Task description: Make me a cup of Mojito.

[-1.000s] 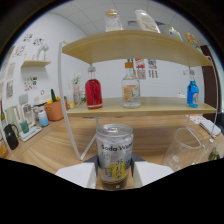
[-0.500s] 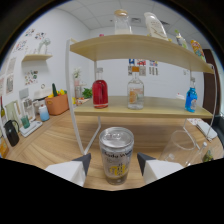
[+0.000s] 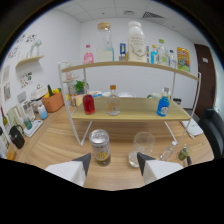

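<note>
Wooden table [image 3: 55, 145]: hand-held gripper [image 3: 113, 164] wide open, soda can [image 3: 100, 147] ahead.

Office room set up as drinks bench: ceiling tiles [image 3: 107, 6], white walls, dark door [image 3: 206, 75], wooden table [image 3: 55, 142], two-tier shelf rack [image 3: 131, 65] stocked with bottles, photos pinned on wall [image 3: 25, 42].

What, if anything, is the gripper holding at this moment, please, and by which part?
Nothing: the gripper is open, and the soda can stands on the table just ahead of it.
</note>
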